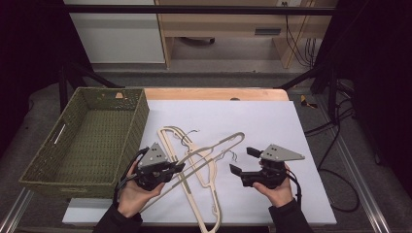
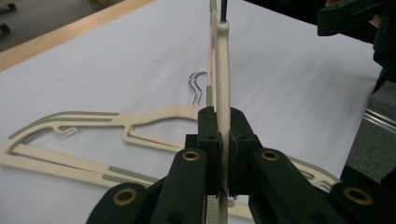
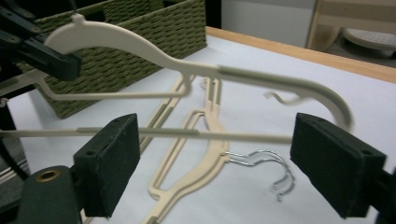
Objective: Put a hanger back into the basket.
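Gripping the raised hanger [image 2: 221,88], the left gripper [image 1: 176,168] is being held at lower centre-left of the high view; in the left gripper view its jaws are being pressed shut on the cream bar, which is running straight up between them to the top edge. In the right gripper view, the raised hanger is being seen spanning the frame from upper left to right, above and beyond the jaws, not touched by them. The right gripper [image 1: 241,160] is being held with jaws spread wide, nothing between the pads. Two more hangers [image 3: 196,140] are lying flat on the white sheet [image 1: 272,121], beside the green basket [image 1: 48,160] at left.
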A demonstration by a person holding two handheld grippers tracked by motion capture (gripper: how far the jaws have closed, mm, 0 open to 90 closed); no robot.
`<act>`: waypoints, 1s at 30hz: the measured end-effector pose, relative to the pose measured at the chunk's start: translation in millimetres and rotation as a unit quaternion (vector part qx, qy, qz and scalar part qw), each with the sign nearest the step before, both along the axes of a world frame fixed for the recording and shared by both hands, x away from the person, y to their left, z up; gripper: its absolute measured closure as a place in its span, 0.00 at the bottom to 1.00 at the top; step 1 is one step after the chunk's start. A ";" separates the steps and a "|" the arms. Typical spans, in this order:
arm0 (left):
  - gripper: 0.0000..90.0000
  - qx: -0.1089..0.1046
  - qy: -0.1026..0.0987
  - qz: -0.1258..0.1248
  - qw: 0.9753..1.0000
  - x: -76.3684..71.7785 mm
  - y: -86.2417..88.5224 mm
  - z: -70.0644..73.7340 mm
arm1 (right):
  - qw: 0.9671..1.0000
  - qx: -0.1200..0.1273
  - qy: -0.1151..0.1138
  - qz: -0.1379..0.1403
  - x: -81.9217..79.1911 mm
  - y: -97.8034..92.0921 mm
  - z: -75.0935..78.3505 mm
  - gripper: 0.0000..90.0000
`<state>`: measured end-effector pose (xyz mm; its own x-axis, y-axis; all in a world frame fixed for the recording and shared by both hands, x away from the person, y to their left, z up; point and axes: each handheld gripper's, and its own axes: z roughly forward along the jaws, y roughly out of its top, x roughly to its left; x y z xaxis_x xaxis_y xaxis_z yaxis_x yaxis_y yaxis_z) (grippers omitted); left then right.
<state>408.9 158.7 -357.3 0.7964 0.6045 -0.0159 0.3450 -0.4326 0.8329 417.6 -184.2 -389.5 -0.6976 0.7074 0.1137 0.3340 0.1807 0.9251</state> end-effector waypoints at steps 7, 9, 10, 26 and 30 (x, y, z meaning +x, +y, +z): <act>0.96 -0.028 -0.018 0.035 0.999 -1.6 14.4 16.4 | 0.999 0.003 0.005 -0.051 2.9 -22.2 -4.1 0.09; 0.96 -0.037 -0.025 0.042 0.998 -2.2 18.6 23.5 | 0.998 0.004 0.004 -0.062 3.5 -27.9 -4.6 0.09; 0.96 -0.039 -0.029 0.044 0.998 -2.3 20.2 26.3 | 0.998 0.008 0.005 -0.067 3.7 -30.2 -4.5 0.09; 0.96 -0.051 -0.076 0.075 0.993 16.2 63.0 93.7 | 0.995 0.015 -0.006 -0.094 0.0 -48.6 0.7 0.07; 0.96 -0.049 -0.082 0.087 0.992 28.1 79.1 103.9 | 0.995 0.017 -0.007 -0.097 0.0 -49.9 1.1 0.07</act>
<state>436.9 237.8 -253.4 0.6769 0.7350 0.0402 0.2640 -0.2934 0.9188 417.6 -234.1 -388.4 -0.5501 0.8248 0.1306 0.3470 0.0835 0.9341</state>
